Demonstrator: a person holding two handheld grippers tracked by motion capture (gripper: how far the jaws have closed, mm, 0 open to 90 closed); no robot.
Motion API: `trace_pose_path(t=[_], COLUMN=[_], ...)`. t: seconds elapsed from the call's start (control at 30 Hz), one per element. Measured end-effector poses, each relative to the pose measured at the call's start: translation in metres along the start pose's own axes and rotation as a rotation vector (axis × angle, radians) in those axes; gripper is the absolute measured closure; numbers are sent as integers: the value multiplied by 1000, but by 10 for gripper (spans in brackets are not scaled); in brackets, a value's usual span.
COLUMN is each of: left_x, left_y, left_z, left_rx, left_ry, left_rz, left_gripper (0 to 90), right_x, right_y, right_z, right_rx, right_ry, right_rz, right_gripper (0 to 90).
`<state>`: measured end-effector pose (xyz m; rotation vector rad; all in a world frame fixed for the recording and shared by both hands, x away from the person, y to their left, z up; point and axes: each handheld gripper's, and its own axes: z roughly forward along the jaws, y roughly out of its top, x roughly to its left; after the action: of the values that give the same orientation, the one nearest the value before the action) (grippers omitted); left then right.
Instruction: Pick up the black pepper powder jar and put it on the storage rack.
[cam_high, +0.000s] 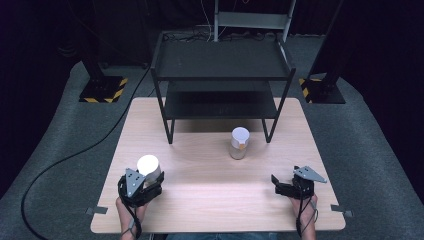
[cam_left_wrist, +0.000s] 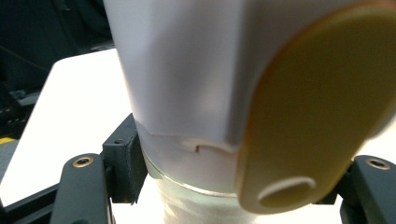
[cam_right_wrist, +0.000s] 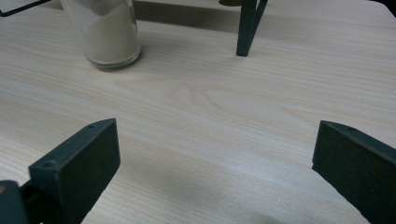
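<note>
1. On the wooden table (cam_high: 215, 195), near its front left corner, your left gripper (cam_high: 142, 186) has its jaws closed around the lower part of a white-capped jar (cam_high: 149, 167).
2. Your left gripper view looks at that jar (cam_left_wrist: 187, 93) very close up: a white wrap covers most of it, a yellowish tag (cam_left_wrist: 313, 116) lies across its right side, and a band of clear glass shows at the bottom, level with the two black jaws pressed against its sides.
3. Whether the held jar rests on the table or is lifted off it, you cannot tell from these views.
4. Your right gripper (cam_high: 292, 186) sits low near the front right corner, well apart from both jars, with its jaws spread wide and nothing between them.
5. Your right gripper view shows bare wood grain between those open jaws, and farther off the second jar (cam_right_wrist: 105, 32), glass with pale powder inside, standing upright on the table.
6. From above, that second jar (cam_high: 239, 143) stands near the table's middle, just in front of the black two-tier shelf (cam_high: 222, 80) and close to its front right leg (cam_right_wrist: 245, 28).
</note>
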<state>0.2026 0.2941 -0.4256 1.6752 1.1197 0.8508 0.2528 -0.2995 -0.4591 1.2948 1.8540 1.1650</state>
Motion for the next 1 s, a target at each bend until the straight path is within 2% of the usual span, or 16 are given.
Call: trace_pose_path(t=[0.2,0.53,0.87,1.0], left_x=[3,-1,1,0], left_y=[7,22,34,42], left_z=[7,17,37,39], left_rx=[-10,-13,-8,-9], left_ry=[-34,-66,-128,-138], left_rz=[-8,31,18,39], left_gripper=[301,301,301,302], right_x=[0,-1,-2,-3], right_y=[-1,0,-1,-1], right_z=[0,0,-1,0], right_rx=[-4,0,-5,-3], right_ry=[1,7,9,9], right_rz=[2,0,9,11], right_gripper=[0,0,1,1])
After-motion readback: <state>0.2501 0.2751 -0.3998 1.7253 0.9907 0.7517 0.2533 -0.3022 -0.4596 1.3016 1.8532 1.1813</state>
